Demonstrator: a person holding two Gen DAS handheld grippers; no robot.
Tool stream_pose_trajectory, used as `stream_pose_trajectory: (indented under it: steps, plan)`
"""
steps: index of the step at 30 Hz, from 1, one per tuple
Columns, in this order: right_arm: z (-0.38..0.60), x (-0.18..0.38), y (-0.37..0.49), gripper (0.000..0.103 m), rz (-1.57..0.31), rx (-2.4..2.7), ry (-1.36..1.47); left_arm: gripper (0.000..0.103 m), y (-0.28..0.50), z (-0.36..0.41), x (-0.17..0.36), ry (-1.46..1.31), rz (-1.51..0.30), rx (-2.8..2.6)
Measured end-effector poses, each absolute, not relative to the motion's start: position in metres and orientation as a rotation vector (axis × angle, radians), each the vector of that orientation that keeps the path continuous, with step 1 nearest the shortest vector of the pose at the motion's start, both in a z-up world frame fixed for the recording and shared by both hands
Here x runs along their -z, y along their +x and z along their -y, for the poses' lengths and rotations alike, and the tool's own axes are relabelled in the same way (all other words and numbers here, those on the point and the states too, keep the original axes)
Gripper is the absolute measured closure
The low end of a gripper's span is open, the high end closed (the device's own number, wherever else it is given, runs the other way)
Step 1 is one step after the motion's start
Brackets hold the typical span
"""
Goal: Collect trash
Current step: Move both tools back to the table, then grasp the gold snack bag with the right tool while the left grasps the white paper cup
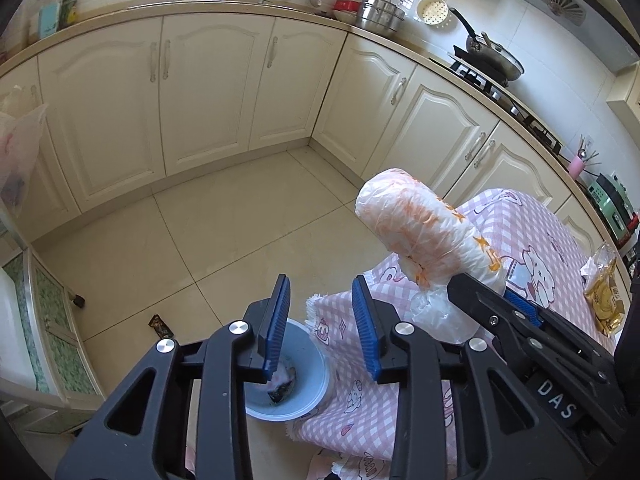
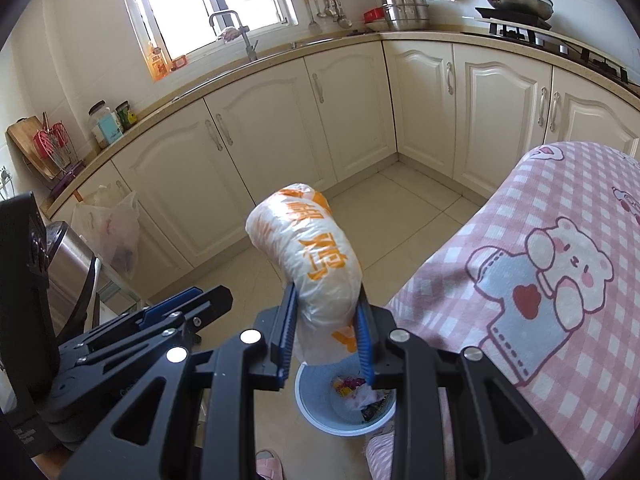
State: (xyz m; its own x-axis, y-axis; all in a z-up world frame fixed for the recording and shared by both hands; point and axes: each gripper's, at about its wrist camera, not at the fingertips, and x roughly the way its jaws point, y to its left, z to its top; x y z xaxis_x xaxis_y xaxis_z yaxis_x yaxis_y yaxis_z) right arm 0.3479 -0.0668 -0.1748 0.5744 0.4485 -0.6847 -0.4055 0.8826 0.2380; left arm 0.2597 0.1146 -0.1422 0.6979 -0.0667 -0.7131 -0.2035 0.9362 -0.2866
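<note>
**Bag roll held over the bin beside the draped table**

We hold a white and orange plastic bag roll [image 2: 308,264] in our right gripper [image 2: 327,332], its blue pads pressed on the lower end while the rest arches up and away over the floor. Directly below it stands the pale blue bin [image 2: 316,416], on the tiled floor [image 1: 224,232], tight against the hanging edge of the pink checked cloth [image 2: 560,280]. Scraps of wrapper and paper lie in the bottom of the bin.

Our left gripper [image 1: 320,324] hangs just beside the right one, jaws parted with nothing between them; past its fingers we see the bin rim and the frayed corner of the cloth.

Open room lies ahead: bare tiles run to the corner where two runs of cream cabinets [image 1: 208,92] meet. The cloth's edge closes off the right side and crowds the bin there. On the left, a low glass-fronted cabinet [image 1: 48,320] juts toward the bin, and a metal can [image 2: 68,264] stands near a filled plastic bag [image 2: 114,232] hanging on the cabinets.

A small dark wrapper [image 1: 160,326] lies on the tiles, near the bin and apart from it. A gold packet [image 1: 606,300] rests on the cloth to the far right. The worktop [image 1: 280,10] carries pots, jars, a sink tap and a pan on the hob, all well apart from us.
</note>
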Motion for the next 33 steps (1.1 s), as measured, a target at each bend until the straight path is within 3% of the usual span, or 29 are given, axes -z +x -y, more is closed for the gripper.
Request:
stream_pose_trajectory:
  steps: [6,11,19,25,33]
  plan:
    - [0.066,0.174,0.351,0.074,-0.810,-0.517,0.071,0.069,0.255,-0.122,0.138,-0.375,-0.784,-0.096]
    - [0.061,0.174,0.353,0.064,-0.815,-0.526,0.083,0.068,0.253,-0.125,0.134,-0.388,-0.776,-0.100]
    - [0.080,0.163,0.345,0.062,-0.782,-0.485,0.097,0.068,0.250,-0.108,0.119,-0.377,-0.756,-0.064]
    - [0.140,0.133,0.328,0.059,-0.693,-0.357,0.112,0.066,0.255,-0.057,0.089,-0.335,-0.716,0.037]
    - [0.291,0.100,0.295,0.051,-0.574,-0.045,0.173,0.063,0.269,0.045,0.063,-0.274,-0.702,0.217]
